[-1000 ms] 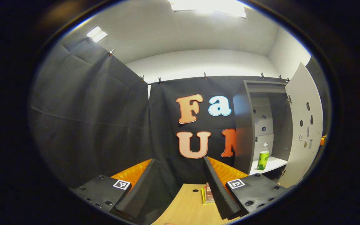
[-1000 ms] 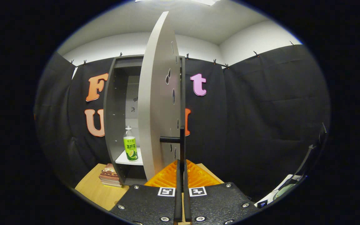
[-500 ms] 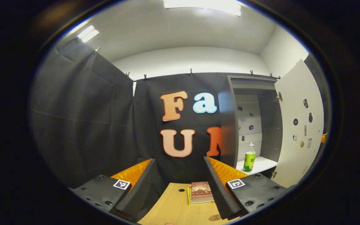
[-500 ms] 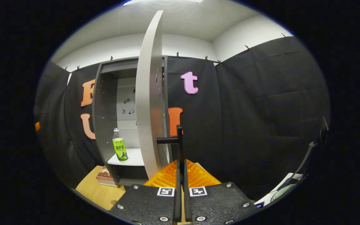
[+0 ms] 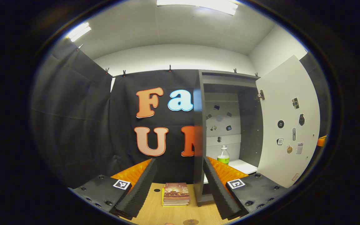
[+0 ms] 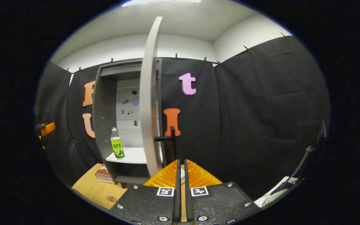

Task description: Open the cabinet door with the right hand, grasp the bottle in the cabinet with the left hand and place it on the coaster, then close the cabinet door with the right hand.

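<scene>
Cabinet door (image 6: 148,103) swung wide; my right gripper (image 6: 181,175) has its jaws pressed together, just short of the door handle (image 6: 167,137). My left gripper (image 5: 180,184) has jaws spread, empty. Bottle (image 6: 117,147) upright on the cabinet shelf (image 6: 133,156), near the cabinet's left wall (image 5: 198,140). Risk: reaching in, a jaw clips that wall or tips the bottle. Coaster (image 6: 111,198) lies on the counter (image 6: 92,190) below the cabinet.

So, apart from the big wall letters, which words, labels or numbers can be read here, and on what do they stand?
Label on the bottle: printed, but too small to read.
Stickers on the cabinet door: too small to read.
Cover of the top book: blurred, unreadable.
No text can be quoted.
</scene>
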Demonstrator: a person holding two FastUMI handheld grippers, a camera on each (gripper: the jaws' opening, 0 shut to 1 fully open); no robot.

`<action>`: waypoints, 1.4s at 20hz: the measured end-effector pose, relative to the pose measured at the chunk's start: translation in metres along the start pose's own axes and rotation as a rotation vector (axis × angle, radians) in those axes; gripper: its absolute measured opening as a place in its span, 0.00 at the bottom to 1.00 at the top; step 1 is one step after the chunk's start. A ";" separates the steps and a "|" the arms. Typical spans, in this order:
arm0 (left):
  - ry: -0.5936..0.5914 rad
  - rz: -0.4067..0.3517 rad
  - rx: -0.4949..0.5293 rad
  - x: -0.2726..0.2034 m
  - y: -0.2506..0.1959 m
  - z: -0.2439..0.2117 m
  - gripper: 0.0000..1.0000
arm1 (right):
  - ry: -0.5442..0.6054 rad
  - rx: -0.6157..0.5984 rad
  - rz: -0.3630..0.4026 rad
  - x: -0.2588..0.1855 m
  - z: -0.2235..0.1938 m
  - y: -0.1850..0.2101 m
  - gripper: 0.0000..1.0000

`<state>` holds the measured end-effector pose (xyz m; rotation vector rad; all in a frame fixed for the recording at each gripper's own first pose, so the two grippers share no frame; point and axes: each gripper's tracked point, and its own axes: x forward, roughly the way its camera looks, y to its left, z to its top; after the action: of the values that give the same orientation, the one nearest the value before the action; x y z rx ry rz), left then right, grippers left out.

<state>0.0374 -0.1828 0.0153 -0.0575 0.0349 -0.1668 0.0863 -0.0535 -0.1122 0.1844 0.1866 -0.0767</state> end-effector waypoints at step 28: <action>0.059 -0.126 0.016 0.232 -0.203 -0.102 0.94 | 0.026 -0.045 -0.133 0.061 0.002 -0.107 0.90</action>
<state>0.2288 -0.4271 -0.0816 -0.0388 0.0885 -0.2945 0.1362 -0.1626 -0.1408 0.1278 0.2259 -0.2018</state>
